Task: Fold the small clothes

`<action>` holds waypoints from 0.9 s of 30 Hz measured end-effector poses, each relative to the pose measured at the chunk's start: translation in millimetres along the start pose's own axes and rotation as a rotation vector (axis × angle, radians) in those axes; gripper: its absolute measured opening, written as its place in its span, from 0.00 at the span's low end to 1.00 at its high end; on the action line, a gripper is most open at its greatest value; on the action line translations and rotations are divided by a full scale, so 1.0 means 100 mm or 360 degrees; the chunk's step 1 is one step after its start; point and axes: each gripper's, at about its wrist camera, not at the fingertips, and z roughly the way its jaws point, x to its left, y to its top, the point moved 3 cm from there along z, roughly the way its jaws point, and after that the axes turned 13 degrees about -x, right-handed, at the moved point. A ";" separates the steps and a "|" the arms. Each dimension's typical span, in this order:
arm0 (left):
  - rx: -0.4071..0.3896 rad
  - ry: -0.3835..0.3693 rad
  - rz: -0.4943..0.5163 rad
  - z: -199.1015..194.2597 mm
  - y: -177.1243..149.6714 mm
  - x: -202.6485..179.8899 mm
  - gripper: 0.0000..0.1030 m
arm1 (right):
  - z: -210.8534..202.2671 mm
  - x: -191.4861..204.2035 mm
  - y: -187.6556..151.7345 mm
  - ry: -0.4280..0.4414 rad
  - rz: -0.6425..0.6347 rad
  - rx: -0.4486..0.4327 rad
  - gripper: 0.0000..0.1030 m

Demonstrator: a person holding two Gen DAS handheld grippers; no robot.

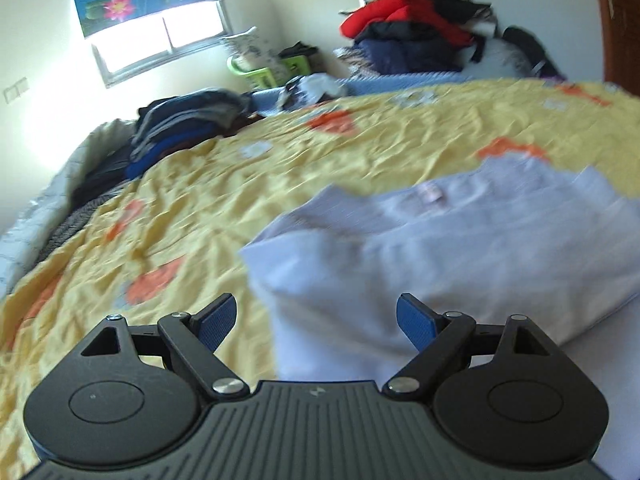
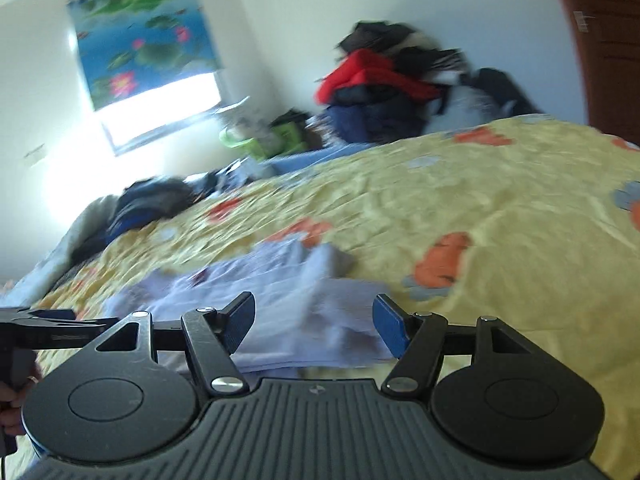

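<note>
The pale shirt [image 1: 420, 248] lies partly folded on the bed [image 1: 200, 208] just ahead of both grippers' released, empty fingers [image 1: 416, 322], still unfinished.

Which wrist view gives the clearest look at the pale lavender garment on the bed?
The left wrist view: the lavender garment fills the right half, close ahead of the open left tool. In the right wrist view it is smaller, more blurred, and partly hidden behind the open right tool.

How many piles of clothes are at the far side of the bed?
2: a dark pile at the far left edge, and a tall pile with a red jacket against the back wall. More may be hidden.
</note>
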 end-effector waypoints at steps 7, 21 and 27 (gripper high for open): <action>0.0045 0.0142 -0.0073 -0.06 -0.31 0.48 0.86 | 0.14 -0.14 -0.13 -0.0280 -0.0112 0.0060 0.66; -0.0136 -0.0064 0.0031 -0.48 -0.41 0.57 0.86 | 0.38 -0.32 0.02 -0.0138 0.0241 0.0055 0.09; -0.0314 -0.0231 0.0470 -0.65 -0.45 -0.01 0.86 | 0.36 -0.18 0.50 0.0082 0.0492 -0.0100 0.08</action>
